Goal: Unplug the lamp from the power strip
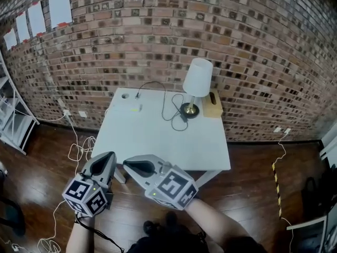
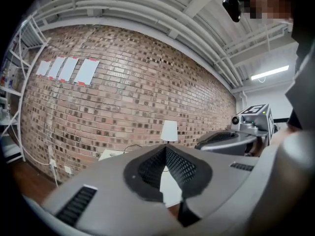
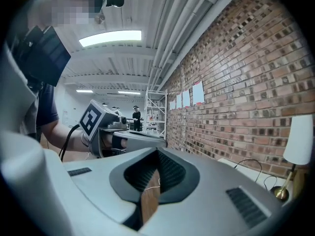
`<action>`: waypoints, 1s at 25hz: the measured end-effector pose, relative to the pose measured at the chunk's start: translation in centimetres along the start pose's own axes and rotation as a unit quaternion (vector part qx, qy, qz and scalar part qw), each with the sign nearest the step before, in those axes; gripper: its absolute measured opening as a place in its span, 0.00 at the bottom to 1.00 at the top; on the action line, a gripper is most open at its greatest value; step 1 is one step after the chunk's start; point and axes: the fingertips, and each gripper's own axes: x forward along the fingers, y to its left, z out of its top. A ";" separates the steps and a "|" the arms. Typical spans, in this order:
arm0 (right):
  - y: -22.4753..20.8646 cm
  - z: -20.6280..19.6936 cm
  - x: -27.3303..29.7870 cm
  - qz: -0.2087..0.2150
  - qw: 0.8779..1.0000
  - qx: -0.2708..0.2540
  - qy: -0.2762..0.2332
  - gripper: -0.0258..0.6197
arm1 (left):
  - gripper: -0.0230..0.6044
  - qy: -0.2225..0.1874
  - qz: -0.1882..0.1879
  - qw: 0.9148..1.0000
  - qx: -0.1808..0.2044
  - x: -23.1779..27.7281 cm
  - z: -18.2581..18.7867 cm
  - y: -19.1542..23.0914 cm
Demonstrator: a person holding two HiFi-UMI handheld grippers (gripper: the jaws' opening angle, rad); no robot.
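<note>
A lamp (image 1: 197, 81) with a white shade and brass base stands at the back right of the white table (image 1: 158, 141). Its black cable (image 1: 166, 101) loops across the top to a plug (image 1: 138, 94) at the back left, where the pale power strip (image 1: 130, 103) barely shows against the white. Both grippers hover side by side over the floor, in front of the table's near edge and far from the plug. My left gripper (image 1: 108, 156) (image 2: 165, 148) and right gripper (image 1: 128, 164) (image 3: 157, 152) are shut with nothing in them. The lamp (image 2: 169, 131) (image 3: 300, 141) appears small in both gripper views.
A tan box (image 1: 212, 104) lies right of the lamp. A brick wall (image 1: 158, 30) backs the table. White cables (image 1: 79, 152) trail over the wooden floor at the left, near a metal shelf (image 1: 10, 117). A yellow-black cable (image 1: 276, 178) runs along the floor at the right.
</note>
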 end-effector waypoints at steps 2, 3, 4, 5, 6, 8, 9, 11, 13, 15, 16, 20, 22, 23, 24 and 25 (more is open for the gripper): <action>0.0 -0.2 -0.9 -0.009 1.000 0.002 0.007 0.01 | 0.06 0.003 -0.016 1.000 -0.002 0.6 -0.4 -1.0; -0.1 -0.3 -1.4 -0.014 1.000 0.002 0.009 0.01 | 0.06 0.004 -0.024 1.000 -0.002 1.0 -0.5 -1.5; -0.2 -0.2 -2.0 -0.018 1.000 0.001 0.011 0.01 | 0.06 0.004 -0.032 0.999 -0.002 1.4 -0.6 -2.1; -0.3 -0.2 -2.6 -0.022 1.000 0.000 0.013 0.01 | 0.06 0.003 -0.038 0.999 -0.001 1.8 -0.5 -2.7; -0.5 -0.1 -3.3 -0.026 1.000 -0.001 0.013 0.01 | 0.06 0.001 -0.043 0.999 0.000 2.2 -0.4 -3.3; -1.1 0.0 -4.6 -0.037 0.999 -0.004 0.011 0.01 | 0.06 -0.003 -0.053 0.999 0.005 2.9 0.0 -4.6; -1.5 0.1 -5.3 -0.042 0.999 -0.006 0.010 0.01 | 0.06 -0.007 -0.059 0.998 0.008 3.3 0.3 -5.3; -2.3 0.4 -6.8 -0.052 0.999 -0.012 0.006 0.01 | 0.06 -0.012 -0.070 0.997 0.015 4.1 0.8 -6.6; -2.7 0.7 -8.5 -0.058 0.998 -0.015 0.003 0.01 | 0.06 -0.012 -0.078 0.997 0.020 4.8 1.1 -8.1; -3.1 0.7 -10.4 -0.060 0.998 -0.015 0.001 0.01 | 0.06 -0.012 -0.080 0.996 0.025 5.5 1.3 -9.6; -3.3 0.6 -11.4 -0.062 0.998 -0.014 0.000 0.01 | 0.06 -0.012 -0.081 0.996 0.027 5.9 1.4 -10.4; -4.6 -0.2 -15.3 -0.075 0.997 -0.009 -0.002 0.01 | 0.06 -0.008 -0.091 0.995 0.039 7.8 1.2 -14.1; -5.2 -0.6 -16.9 -0.081 0.997 -0.006 -0.005 0.01 | 0.06 -0.002 -0.094 0.994 0.049 8.5 1.0 -15.8; -5.5 -0.7 -17.7 -0.083 0.996 -0.005 -0.009 0.01 | 0.06 0.000 -0.096 0.994 0.056 8.9 0.9 -16.6; -5.7 -0.8 -18.4 -0.086 0.996 -0.003 -0.013 0.01 | 0.06 0.003 -0.097 0.993 0.062 9.3 1.0 -17.3; -6.0 -0.9 -19.2 -0.087 0.996 -0.001 -0.016 0.01 | 0.06 0.004 -0.098 0.993 0.067 9.6 1.0 -18.0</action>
